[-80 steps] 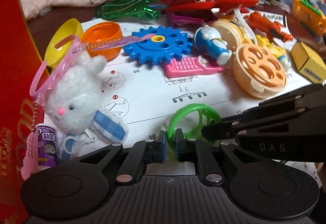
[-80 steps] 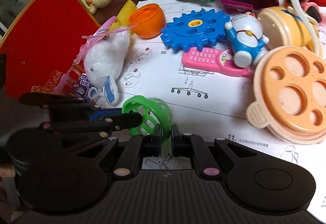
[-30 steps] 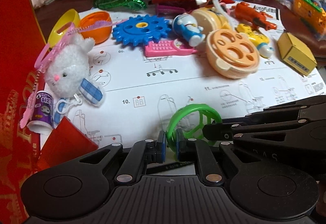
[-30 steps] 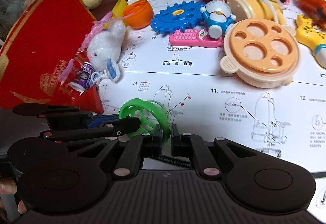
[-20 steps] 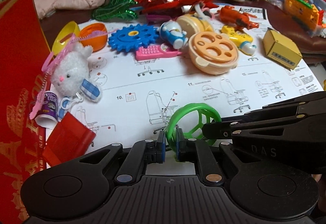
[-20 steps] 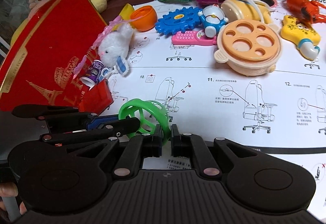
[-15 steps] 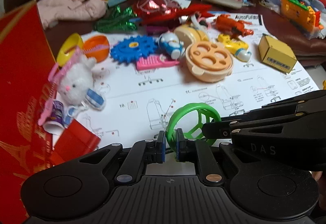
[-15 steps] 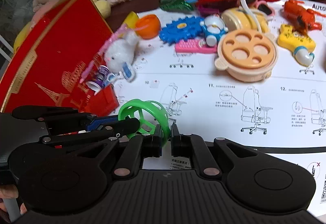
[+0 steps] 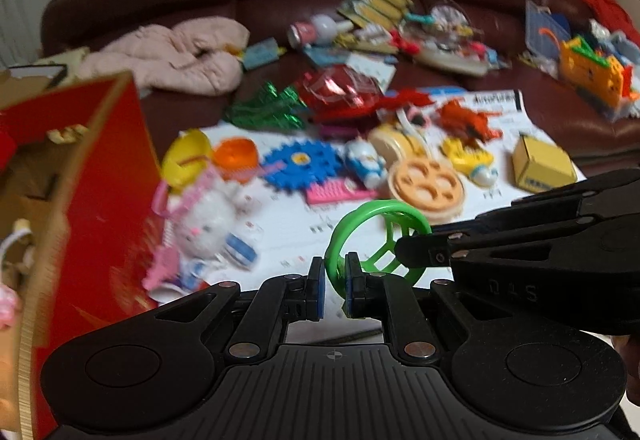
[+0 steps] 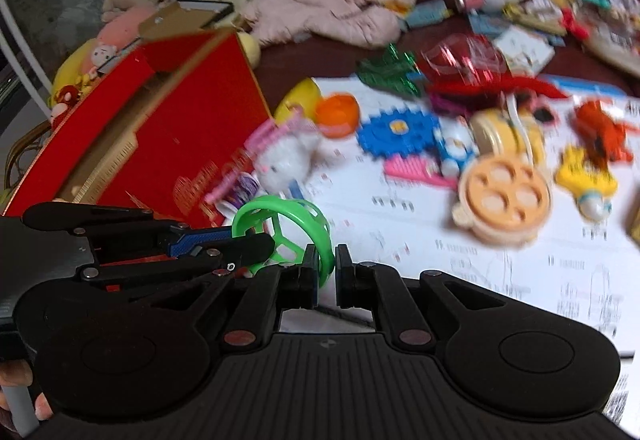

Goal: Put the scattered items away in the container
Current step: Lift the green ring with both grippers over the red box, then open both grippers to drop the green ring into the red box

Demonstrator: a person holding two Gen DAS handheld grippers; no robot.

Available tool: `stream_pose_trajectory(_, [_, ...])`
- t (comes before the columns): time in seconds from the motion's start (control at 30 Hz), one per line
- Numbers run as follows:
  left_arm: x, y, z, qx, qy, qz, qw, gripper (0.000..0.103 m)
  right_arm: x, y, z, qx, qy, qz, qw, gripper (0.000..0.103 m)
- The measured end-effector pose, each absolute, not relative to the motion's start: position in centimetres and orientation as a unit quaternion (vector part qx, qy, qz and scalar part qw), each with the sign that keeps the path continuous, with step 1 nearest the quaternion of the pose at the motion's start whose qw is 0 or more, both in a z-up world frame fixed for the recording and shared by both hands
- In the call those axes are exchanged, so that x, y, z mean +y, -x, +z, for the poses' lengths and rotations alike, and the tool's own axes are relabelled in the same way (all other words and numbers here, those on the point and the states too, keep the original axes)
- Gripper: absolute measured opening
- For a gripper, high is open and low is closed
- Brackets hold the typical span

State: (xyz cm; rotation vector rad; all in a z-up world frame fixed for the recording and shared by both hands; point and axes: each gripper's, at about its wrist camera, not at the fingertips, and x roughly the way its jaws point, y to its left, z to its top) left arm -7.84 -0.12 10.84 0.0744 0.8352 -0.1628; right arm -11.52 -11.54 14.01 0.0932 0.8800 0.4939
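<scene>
Above the paper, left gripper and right gripper both pinch the green wheel by its rim: light, stiff, likely slippery plastic.

You hold the green ring, a plastic wheel with spokes, clear of the paper sheet, gripped at two points on its rim. The red box stands open to its left, gold-edged, with gold print on its side. Scattered toys lie on the sheet: blue gear, white plush.
</scene>
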Motion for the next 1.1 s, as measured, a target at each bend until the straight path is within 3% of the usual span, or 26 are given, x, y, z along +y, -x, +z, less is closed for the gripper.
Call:
stream_pose_trajectory(0.4, [10.2,10.3,19.9,0.311,-0.01,0.031,0.95,0.005,-0.3,9.5,22.7,0.325,0.022,0.337,0.883,0.01])
stream_pose_trajectory(0.93, [22.8,11.9,20.5,0.311,0.065,0.12,0.94,0.005,12.8,7.8,23.2,0.319,0.061,0.413,0.851,0.011])
stream_pose_trajectory(1.0, [23.7,11.7,20.3,0.309,0.079,0.133,0.938,0.019,13.5,7.4,23.0,0.318,0.067,0.415,0.85,0.013])
stream_pose_trajectory(1.03, [24.2,11.6,20.0,0.312,0.088,0.143,0.935,0.035,13.6,7.0,22.6,0.325,0.068,0.41,0.85,0.015])
stream_pose_trajectory(1.07, [24.8,11.5,19.6,0.317,0.102,0.151,0.931,0.064,13.2,6.5,22.3,0.339,0.054,0.408,0.846,0.016])
stream_pose_trajectory(1.1, [25.5,11.5,19.2,0.321,0.121,0.16,0.926,0.073,12.7,6.1,21.8,0.355,0.036,0.406,0.841,0.02])
